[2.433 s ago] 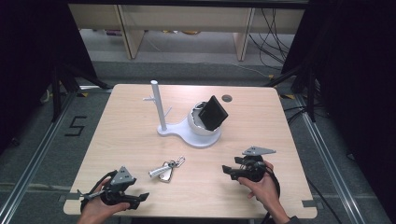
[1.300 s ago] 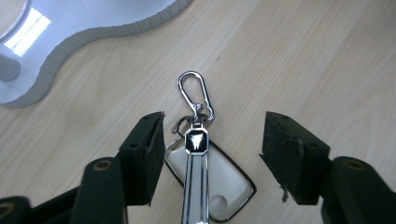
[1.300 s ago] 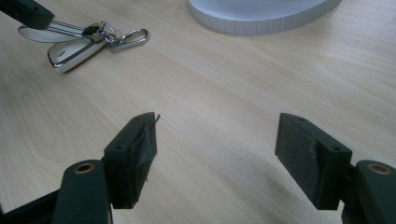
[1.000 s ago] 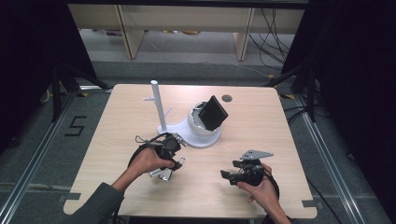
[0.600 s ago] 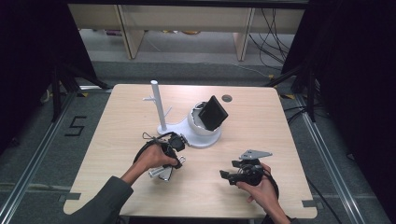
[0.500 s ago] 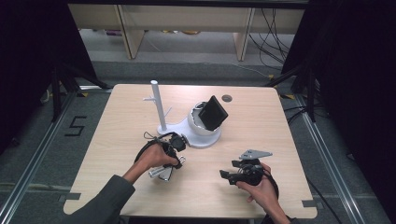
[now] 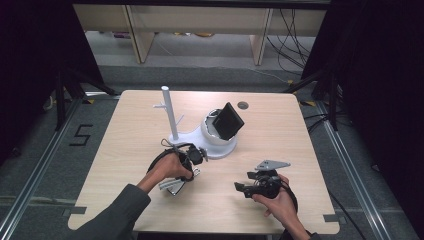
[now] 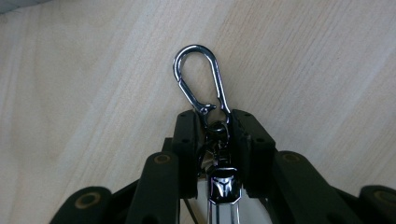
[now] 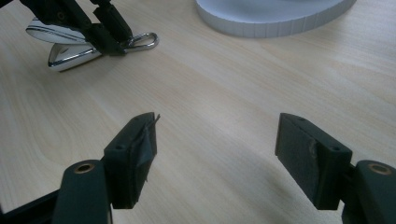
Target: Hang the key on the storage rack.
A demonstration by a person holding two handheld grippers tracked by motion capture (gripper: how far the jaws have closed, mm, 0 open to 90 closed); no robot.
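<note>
Up close, left tongs (image 8: 217,135) have just been closing and now pinch the swivel neck of a key ring (image 8: 201,84), pads pressed on either side just below its silver carabiner clip, which lies flat on the table (image 8: 84,70) ahead of the tips. Behind the pads a dark fob with a chrome emblem runs back between the tong arms; the rest of the bunch is cut off at the bottom edge.

Right tongs (image 9: 229,154) spread wide, nothing between the pads, hovering low over bare wood near the front right of the table (image 7: 300,125). From that side the left tongs (image 9: 100,32) sit on the clip, with two bright metal keys (image 9: 60,46) lying beside them.

From above, the left hand (image 7: 167,167) covers most of the key ring (image 7: 175,186); grip itself not readable there. Just beyond it stands a white stand (image 7: 172,117) with an upright post and small pegs, its round base carrying a tilted black block (image 7: 228,121). Small dark disc (image 7: 243,105) near the far edge; what it is cannot be told.
</note>
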